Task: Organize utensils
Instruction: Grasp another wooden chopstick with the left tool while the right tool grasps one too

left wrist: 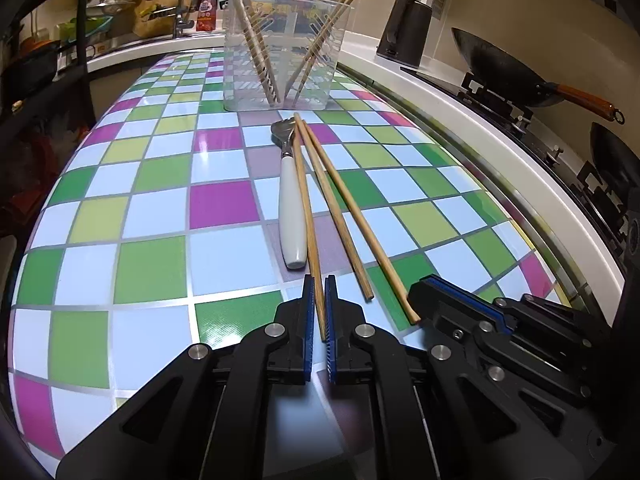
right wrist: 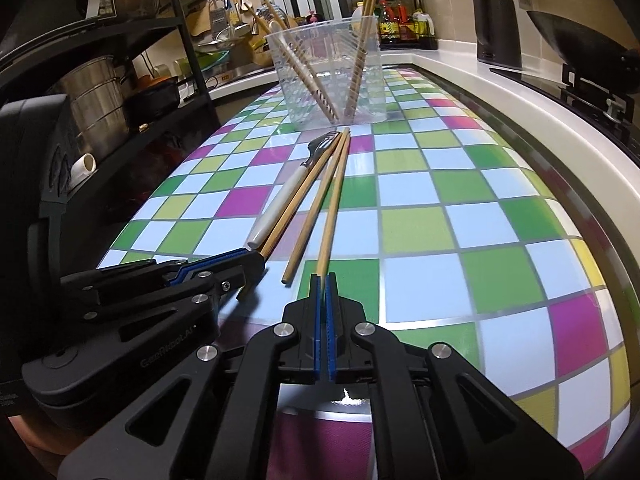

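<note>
Two chopsticks I grip by near ends, left hand-held gripper [left wrist: 319,280] and right hand-held gripper [right wrist: 322,278] closed, pointing toward holder [left wrist: 286,52].

The desk [left wrist: 152,208] has a glossy checkered cover in green, pale blue, magenta and yellow squares. Sitting on it: a clear plastic holder [left wrist: 280,56] at the far end with chopsticks standing inside, a white-handled fork [left wrist: 291,216] lying flat, and three loose wooden chopsticks [left wrist: 340,216] fanned out just beside it.
</note>
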A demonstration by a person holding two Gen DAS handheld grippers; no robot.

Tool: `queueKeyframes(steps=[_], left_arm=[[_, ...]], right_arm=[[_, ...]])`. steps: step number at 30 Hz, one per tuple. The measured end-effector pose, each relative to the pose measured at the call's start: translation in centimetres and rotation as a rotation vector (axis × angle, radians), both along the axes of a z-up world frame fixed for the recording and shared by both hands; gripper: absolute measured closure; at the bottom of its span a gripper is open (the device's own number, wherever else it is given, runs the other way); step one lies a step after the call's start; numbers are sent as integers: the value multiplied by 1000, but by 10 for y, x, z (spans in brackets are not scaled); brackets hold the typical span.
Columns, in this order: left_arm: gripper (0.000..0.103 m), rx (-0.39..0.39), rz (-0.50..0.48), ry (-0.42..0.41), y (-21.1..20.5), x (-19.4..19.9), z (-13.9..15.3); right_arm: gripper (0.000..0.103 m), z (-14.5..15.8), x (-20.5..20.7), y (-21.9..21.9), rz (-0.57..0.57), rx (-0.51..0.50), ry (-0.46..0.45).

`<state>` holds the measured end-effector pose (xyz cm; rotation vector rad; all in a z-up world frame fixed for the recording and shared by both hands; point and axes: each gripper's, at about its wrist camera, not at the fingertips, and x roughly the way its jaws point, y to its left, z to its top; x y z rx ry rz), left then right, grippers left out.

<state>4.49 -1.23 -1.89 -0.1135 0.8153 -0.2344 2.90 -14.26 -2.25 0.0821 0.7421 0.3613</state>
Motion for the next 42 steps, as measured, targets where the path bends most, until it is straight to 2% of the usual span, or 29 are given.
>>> queueKeyframes(steps=[2,4,7,11,12,13,16,21,26,35,42], left_arm=[[98,-4,5,-1,4,-3,0],[98,-5,10,-4,8,-7,0],[98,2,13,-13,14,-13,0],[98,-2,16,-28,21,-22,-2],[98,-5,21,-30,23,-25,-2],[98,-7,25,-31,25,-27,-2],[98,-7,39,-36,30,-32,-2],[98,-4,53,-11,31,-35,0],[97,42,41,16,20,-28,1],[98,120,42,-31,4,-27,0],[98,123,50,-53,4,-29,0]], right_arm=[[94,0,1,3,8,-1,3],[84,-3,4,7,17,-10,18],[82,-3,3,10,17,-23,15],[84,-3,2,13,15,-55,7],[87,-3,2,14,14,-65,4],[95,-3,1,13,7,-69,2],[96,-4,-1,6,-27,-71,2],[97,-3,-5,-11,-111,-107,8],[95,-3,-2,-17,-120,-118,21],[94,-3,5,-12,-101,-117,14],[97,-3,4,-14,-119,-113,4]])
